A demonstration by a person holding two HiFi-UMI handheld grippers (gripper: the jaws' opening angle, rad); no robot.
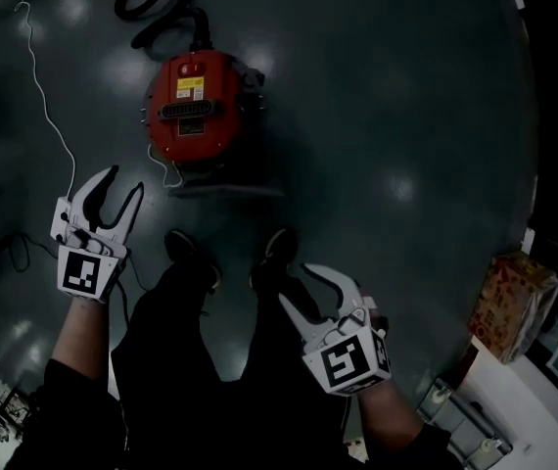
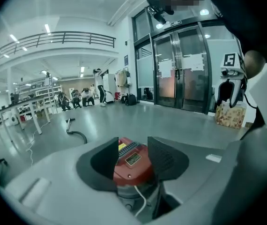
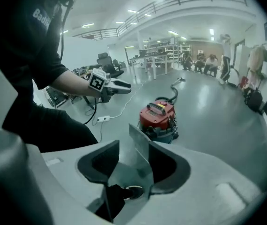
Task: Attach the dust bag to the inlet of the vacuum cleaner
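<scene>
The red vacuum cleaner [image 1: 193, 106] stands on the grey floor ahead of me; it shows between the open left jaws [image 2: 132, 165] and beyond the right jaws [image 3: 158, 117]. A thin grey sheet, apparently the dust bag [image 1: 225, 192], is on the floor between the vacuum and my shoes; through the right jaws' gap the dust bag [image 3: 140, 149] looks like a slanted plate that neither pad touches. My left gripper [image 1: 113, 199] is lifted at the left, open and empty. My right gripper [image 1: 299, 290] hangs over my legs, open and empty.
The black hose [image 1: 157, 3] coils behind the vacuum. A white cable [image 1: 49, 106] runs down the left to a power strip [image 3: 103, 119]. My shoes [image 1: 186, 248] stand just before the bag. A patterned box [image 1: 514, 306] and a white table [image 1: 534, 409] are at the right.
</scene>
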